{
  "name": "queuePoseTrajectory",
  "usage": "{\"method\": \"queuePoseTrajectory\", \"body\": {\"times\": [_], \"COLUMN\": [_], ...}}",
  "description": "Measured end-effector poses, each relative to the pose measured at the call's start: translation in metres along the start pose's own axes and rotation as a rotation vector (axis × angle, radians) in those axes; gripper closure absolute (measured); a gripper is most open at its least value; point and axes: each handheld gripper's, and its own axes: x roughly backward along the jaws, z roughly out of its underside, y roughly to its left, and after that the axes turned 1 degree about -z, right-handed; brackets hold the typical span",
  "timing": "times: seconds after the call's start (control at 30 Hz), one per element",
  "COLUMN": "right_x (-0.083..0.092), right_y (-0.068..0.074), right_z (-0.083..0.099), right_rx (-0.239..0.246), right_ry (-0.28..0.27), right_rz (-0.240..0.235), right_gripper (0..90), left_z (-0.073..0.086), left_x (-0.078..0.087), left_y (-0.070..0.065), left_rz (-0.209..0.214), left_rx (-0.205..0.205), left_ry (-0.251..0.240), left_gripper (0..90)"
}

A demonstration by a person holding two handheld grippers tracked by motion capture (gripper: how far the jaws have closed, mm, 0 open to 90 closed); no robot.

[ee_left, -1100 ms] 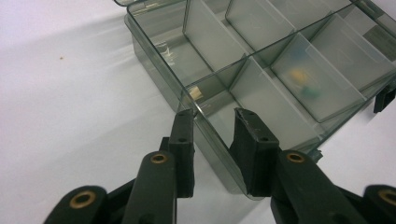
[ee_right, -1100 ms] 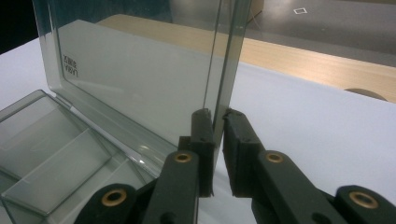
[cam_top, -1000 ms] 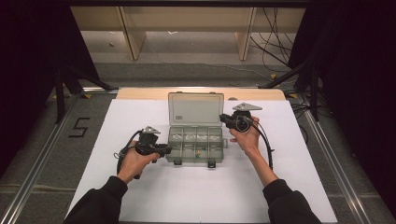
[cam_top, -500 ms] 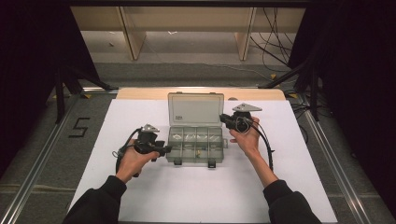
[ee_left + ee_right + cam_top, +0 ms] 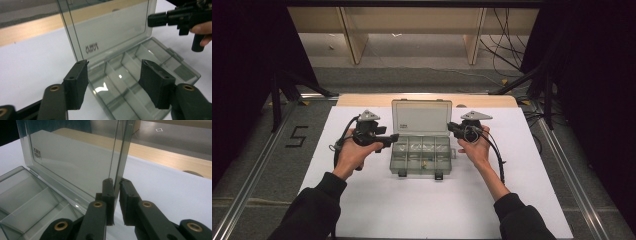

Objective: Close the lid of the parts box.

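Between the right gripper point(image 5: 116, 182) jaws sits the clamped lid point(image 5: 75, 162) edge — left gripper point(image 5: 113, 75) jaws opening, empty.

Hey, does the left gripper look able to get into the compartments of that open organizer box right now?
Probably yes: the left gripper, jaws just opened with nothing between them, sits beside the box, whose lid the right gripper pinches upright.

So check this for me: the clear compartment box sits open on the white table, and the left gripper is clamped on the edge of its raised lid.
One thing is off: the right gripper clamps the lid, as the right gripper view shows. The left gripper has just been opening, nothing between its jaws, above the box. The box is open on the white table.
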Motion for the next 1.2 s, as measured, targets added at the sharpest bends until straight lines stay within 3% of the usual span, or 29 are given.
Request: {"method": "queuePoseTrajectory", "body": {"times": [0.1,0.13,0.2,0.3,0.4,0.47,0.73,0.87,1.2], "right_x": [0.0,0.0,0.001,0.001,0.001,0.0,0.001,0.002,0.002], "right_y": [0.0,0.0,0.001,0.001,0.001,0.001,0.001,0.001,0.001], "right_z": [0.0,0.0,-0.001,-0.001,0.0,0.0,0.0,0.0,0.0], "right_rx": [0.002,0.002,-0.008,-0.008,-0.008,0.001,0.013,0.022,0.022], "right_ry": [0.001,0.004,0.011,0.012,0.013,0.007,0.002,0.017,0.014], "right_rz": [0.0,0.001,0.001,0.0,-0.001,0.0,0.003,0.008,0.008], "right_gripper": [83.2,83.2,83.2,83.1,83.1,83.1,83.1,83.1,83.0], "left_z": [-0.015,-0.02,-0.031,-0.045,-0.056,-0.062,-0.081,-0.09,-0.098], "left_x": [0.0,0.001,0.0,-0.003,-0.008,-0.012,-0.027,-0.035,-0.053], "left_y": [0.005,0.006,0.007,0.012,0.017,0.019,0.027,0.03,0.037], "left_rz": [-0.001,-0.009,-0.022,-0.032,-0.047,-0.049,-0.103,-0.107,-0.125], "left_rx": [0.001,-0.027,-0.041,-0.047,-0.051,-0.03,-0.033,-0.022,0.011], "left_ry": [-0.043,-0.042,-0.071,-0.084,-0.075,-0.088,-0.073,-0.074,-0.057], "left_gripper": [52.3,57.2,67.1,81.4,89.5,89.8,89.9,89.9,90.0]}}
